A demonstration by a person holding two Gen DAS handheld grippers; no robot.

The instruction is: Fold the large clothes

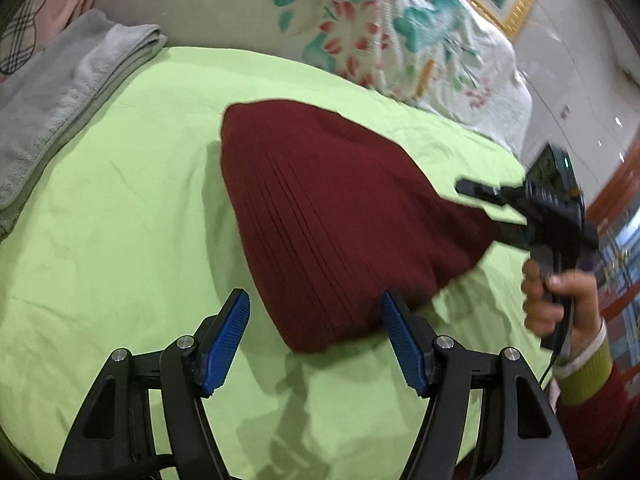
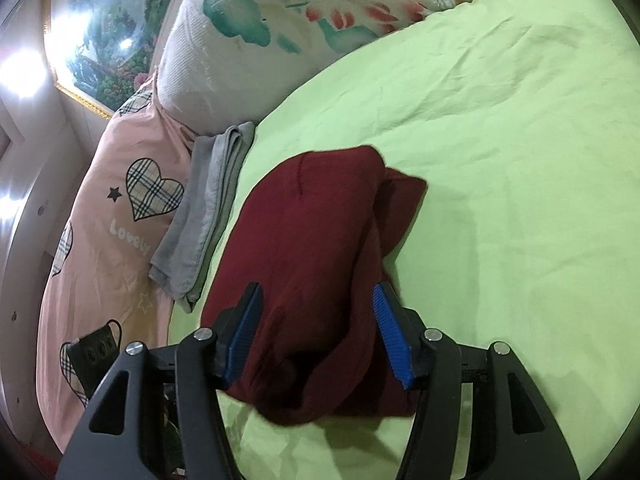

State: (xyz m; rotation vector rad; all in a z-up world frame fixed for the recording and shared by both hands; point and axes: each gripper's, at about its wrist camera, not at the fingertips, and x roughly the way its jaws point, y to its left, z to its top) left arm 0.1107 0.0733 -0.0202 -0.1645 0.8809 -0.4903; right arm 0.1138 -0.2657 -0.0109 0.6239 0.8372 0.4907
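Lying folded on the bed, the sweater is being left free: left gripper and right gripper jaws wide, gripping nothing.

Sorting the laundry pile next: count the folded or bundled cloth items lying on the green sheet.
2. The dark red garment lies bundled mid-sheet, between the right tongs' open pads. The folded grey towel lies at the sheet's edge beside the pink bedding. Others may lie outside both views.

Maroon ribbed garment on lime-green sheet, beside grey towel and floral quilt.
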